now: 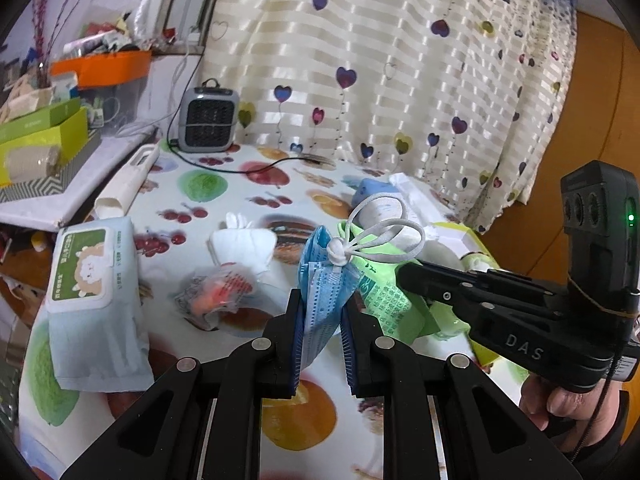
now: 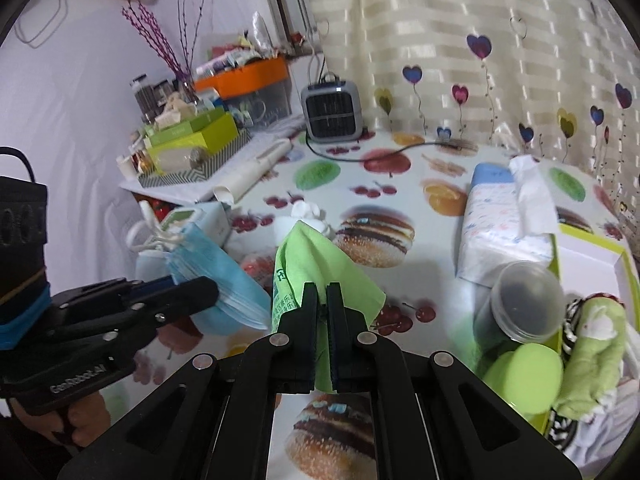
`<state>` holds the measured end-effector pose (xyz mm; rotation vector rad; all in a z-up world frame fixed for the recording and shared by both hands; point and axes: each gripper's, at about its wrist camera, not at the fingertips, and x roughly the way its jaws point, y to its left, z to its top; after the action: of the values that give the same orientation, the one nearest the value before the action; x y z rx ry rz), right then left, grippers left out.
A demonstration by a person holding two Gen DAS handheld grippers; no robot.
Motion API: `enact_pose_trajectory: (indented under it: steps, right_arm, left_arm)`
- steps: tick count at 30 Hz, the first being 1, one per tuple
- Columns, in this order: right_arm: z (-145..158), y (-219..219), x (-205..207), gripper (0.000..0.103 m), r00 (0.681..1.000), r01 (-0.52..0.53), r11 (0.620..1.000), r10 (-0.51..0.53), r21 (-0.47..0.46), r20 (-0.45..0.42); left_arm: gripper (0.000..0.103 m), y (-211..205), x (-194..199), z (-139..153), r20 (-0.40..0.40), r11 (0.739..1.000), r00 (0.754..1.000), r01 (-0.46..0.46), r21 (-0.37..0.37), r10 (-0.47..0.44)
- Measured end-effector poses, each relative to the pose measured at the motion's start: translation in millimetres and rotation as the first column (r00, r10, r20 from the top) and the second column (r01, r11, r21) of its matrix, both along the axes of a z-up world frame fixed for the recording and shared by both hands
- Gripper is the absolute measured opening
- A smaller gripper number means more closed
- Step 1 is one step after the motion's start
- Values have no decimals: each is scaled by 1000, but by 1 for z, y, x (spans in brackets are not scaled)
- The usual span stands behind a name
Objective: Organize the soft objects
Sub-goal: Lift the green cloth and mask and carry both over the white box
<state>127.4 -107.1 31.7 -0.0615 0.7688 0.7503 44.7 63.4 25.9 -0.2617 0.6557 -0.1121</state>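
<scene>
Blue mask bundle (image 1: pixel 320 300), its white ear loops (image 1: pixel 376 240) knotted at the top, sat clamped between the pads of my left gripper (image 1: pixel 320 344), lifted clear of the fruit-print tablecloth (image 1: pixel 224 184). To the right of the bundle, my right gripper (image 2: pixel 322 336) was closed tight on a green plastic bag (image 2: pixel 320 260), also held off the cloth. The wet wipes pack (image 1: pixel 92 280) lay well to the left of the bundle. I judged the step as carrying both soft items to a sorting place. The next move called for choosing that place, then lowering and releasing.
</scene>
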Motion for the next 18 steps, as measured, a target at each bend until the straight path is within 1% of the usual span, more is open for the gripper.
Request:
enact_pose_trajectory:
  steps: [11, 18]
  right_arm:
    - [25, -36, -20, 5, 997, 42, 998, -45, 49, 65]
    - [31, -58, -23, 5, 993, 74, 995, -79, 68, 84]
  left_arm:
    - [16, -33, -6, 21, 44, 998, 997, 57, 26, -58]
    - [16, -53, 1, 32, 61, 994, 993, 100, 47, -103]
